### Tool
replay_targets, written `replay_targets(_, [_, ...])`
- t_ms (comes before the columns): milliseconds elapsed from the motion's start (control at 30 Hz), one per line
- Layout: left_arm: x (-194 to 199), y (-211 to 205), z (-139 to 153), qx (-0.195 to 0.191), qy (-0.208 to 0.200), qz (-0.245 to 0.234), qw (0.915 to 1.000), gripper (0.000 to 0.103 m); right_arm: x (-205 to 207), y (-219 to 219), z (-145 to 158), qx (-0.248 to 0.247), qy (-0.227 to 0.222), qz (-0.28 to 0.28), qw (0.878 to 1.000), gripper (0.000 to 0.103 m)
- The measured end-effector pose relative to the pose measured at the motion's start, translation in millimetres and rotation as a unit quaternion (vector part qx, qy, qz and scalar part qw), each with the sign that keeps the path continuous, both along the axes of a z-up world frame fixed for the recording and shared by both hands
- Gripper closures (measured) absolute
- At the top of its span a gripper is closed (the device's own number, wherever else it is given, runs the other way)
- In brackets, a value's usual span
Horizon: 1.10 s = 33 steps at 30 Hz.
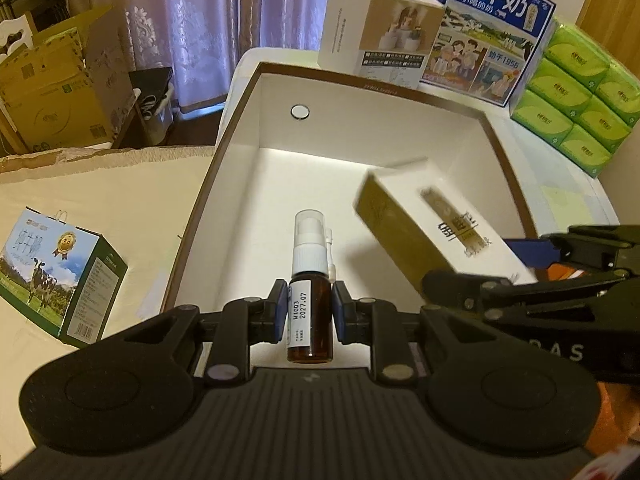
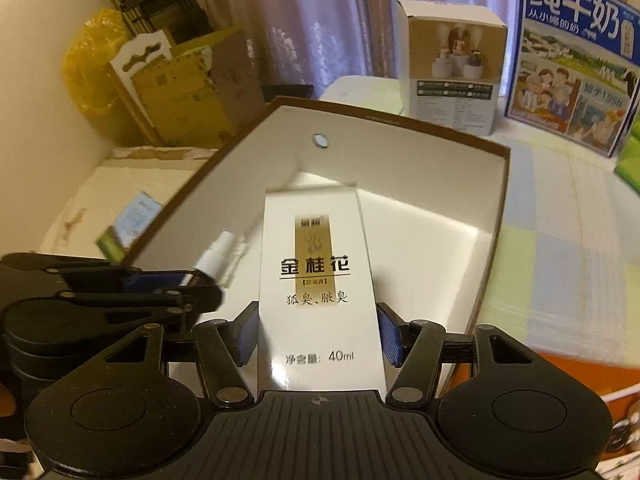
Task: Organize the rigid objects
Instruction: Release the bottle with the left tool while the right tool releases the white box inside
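Observation:
My left gripper [image 1: 310, 304] is shut on a brown spray bottle [image 1: 310, 316] with a white pump and clear cap, held over the near edge of a large white open box [image 1: 280, 92] with a brown rim. My right gripper [image 2: 318, 334] is shut on a white and gold carton [image 2: 320, 280] marked 40ml, held over the same box [image 2: 400, 160]. In the left wrist view the carton [image 1: 436, 232] shows at the right, tilted, with the right gripper [image 1: 532, 276] behind it. In the right wrist view the spray bottle [image 2: 216, 254] and left gripper [image 2: 160, 280] show at the left.
A small milk carton box [image 1: 60, 276] lies on the cream cloth at the left. Behind the open box stand a white product box [image 1: 380, 24], a blue milk case [image 1: 492, 28] and green tissue packs [image 1: 580, 96]. Cardboard boxes [image 1: 52, 88] stand by the curtain.

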<state>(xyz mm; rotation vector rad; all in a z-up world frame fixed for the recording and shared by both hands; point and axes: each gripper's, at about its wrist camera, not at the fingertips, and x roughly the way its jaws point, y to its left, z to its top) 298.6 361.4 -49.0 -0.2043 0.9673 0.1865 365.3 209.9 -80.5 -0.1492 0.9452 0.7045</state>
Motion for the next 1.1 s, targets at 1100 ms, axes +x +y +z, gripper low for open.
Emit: replay_targets(1100, [-3,-1,-1,-0.011,-0.001,-0.018,0.9998,0.082,-7,-13,-6,-0.009,0.008,-0.003,1.000,0.043])
